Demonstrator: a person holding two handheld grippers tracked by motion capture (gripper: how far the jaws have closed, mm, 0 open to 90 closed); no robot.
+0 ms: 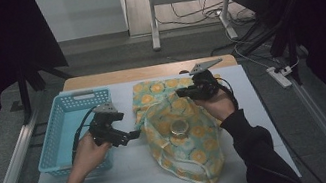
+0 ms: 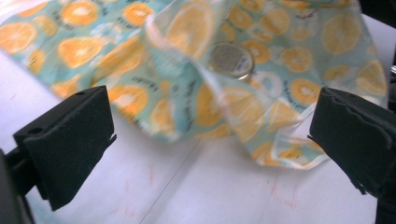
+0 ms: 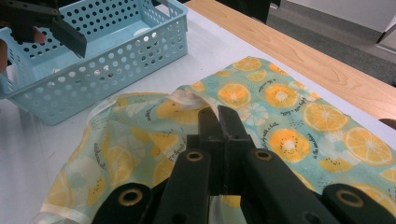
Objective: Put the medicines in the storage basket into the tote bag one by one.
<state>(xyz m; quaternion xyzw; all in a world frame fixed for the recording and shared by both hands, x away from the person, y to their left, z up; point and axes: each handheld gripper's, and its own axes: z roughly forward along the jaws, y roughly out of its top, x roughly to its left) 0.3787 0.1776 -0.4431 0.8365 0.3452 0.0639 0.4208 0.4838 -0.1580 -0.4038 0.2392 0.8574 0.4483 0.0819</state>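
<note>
As seen from the high view, items are logged from left to right across the white table.

Table (image 1: 130, 178): a flat white surface is noted, with a light wooden strip along the far edge; faint reddish marks are seen on it in the left gripper view.

Basket (image 1: 62, 120): a light blue plastic basket, rectangular, with walls perforated by rows of round holes; it is placed at the left of the table.

Left gripper (image 1: 128, 135): held in the person's left hand, just beside the basket's right wall. Its two black jaws, blocky and matte with slightly ragged edges, are spread wide apart in the left gripper view; nothing is held between them. They are pointed toward the left edge of the cloth.

Cloth (image 1: 185, 143): thin, soft fabric, pale teal, printed with orange slices and small lettering, hemmed with a pale border. It is spread over the table's middle, the far part lying flat. The near part is raised into a loose, creased peak.

Round object (image 1: 179, 128): a small disc with a dull metallic grey top is seen resting on the cloth near its centre; what it is cannot be told.

Right gripper (image 1: 185, 92): held in the person's right hand above the cloth's far portion. Its jaws are pressed together, and a fold of the cloth is pinched between them and lifted.
</note>
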